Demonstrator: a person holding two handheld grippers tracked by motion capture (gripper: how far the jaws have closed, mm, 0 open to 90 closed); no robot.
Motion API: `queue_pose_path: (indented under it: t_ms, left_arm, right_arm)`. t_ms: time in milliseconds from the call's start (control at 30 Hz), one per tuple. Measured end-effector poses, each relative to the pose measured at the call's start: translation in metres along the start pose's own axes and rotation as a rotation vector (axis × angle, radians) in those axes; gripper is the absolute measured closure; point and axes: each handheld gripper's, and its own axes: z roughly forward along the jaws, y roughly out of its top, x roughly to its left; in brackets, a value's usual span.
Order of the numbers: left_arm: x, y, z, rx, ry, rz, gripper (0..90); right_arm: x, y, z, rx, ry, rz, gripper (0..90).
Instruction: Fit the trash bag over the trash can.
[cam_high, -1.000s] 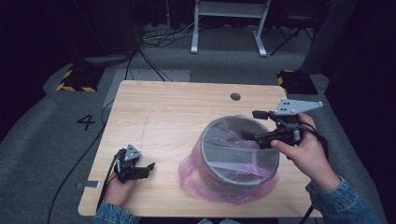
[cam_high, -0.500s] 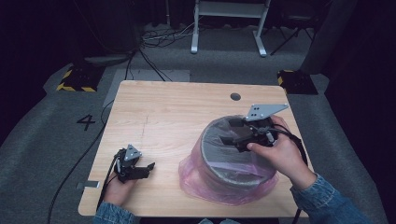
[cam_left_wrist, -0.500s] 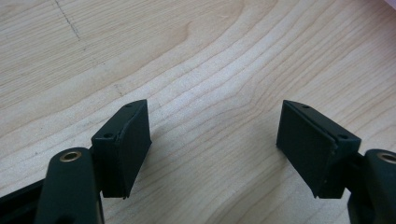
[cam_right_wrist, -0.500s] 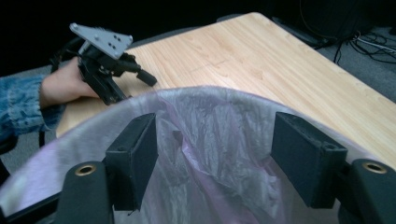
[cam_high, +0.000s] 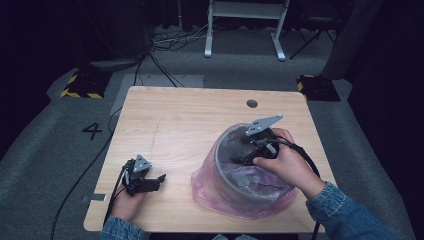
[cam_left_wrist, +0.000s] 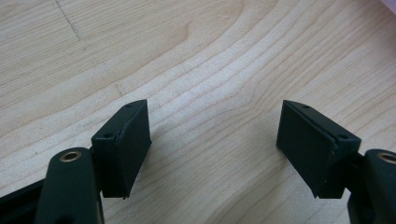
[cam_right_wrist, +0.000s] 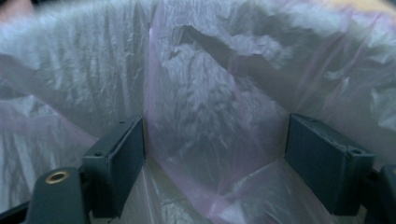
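Note:
A grey round bin (cam_high: 220, 150) lined with a thin pink plastic bag (cam_high: 210, 192) stands on the right half of the wooden table (cam_high: 185, 120). My right gripper (cam_high: 238, 161) reaches down inside the bin from its far right rim. Its jaws have just been opening and now stand wide apart (cam_right_wrist: 215, 149). A fold of the bag's film (cam_right_wrist: 196, 93) hangs between and beyond them, and neither pad presses on it. My left gripper (cam_high: 158, 179) rests on the table at the near left, open, with only bare wood between its jaws (cam_left_wrist: 215, 140).
A small round cable hole (cam_high: 252, 103) sits near the table's far edge. Black cables (cam_high: 90, 170) trail off the table's left side to the floor. A white desk frame (cam_high: 245, 25) stands on the floor beyond the table.
My right gripper has moved left and down from above the bin's right rim into the bin. The left gripper has stayed where it was.

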Motion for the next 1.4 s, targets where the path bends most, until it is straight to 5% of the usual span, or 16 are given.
queue_pose_path:
  t_ms: [200,600,900,1000,1200,1400]
  left_arm:
    - [0.000,0.000,0.000,0.000,0.000,0.000,25.8]
    - [0.000,0.000,0.000,0.000,0.000,0.000,25.8]
    - [0.000,0.000,0.000,0.000,0.000,0.000,25.8]
    - [0.000,0.000,0.000,0.000,0.000,0.000,25.8]
    - [0.000,0.000,0.000,0.000,0.000,0.000,25.8]
    - [0.000,0.000,0.000,0.001,0.001,-0.003,25.8]
  right_arm:
    - [-0.002,-0.005,0.014,0.046,-0.004,-0.006,20.0]
    - [-0.009,-0.013,0.047,0.173,0.022,0.074,20.0]
    - [-0.006,-0.019,0.064,0.271,0.045,0.057,19.2]
    - [-0.006,-0.016,0.059,0.254,0.058,0.082,22.5]
    - [-0.005,-0.002,0.022,0.076,0.071,0.095,23.3]
    - [0.004,0.010,-0.019,-0.068,0.068,0.049,25.5]
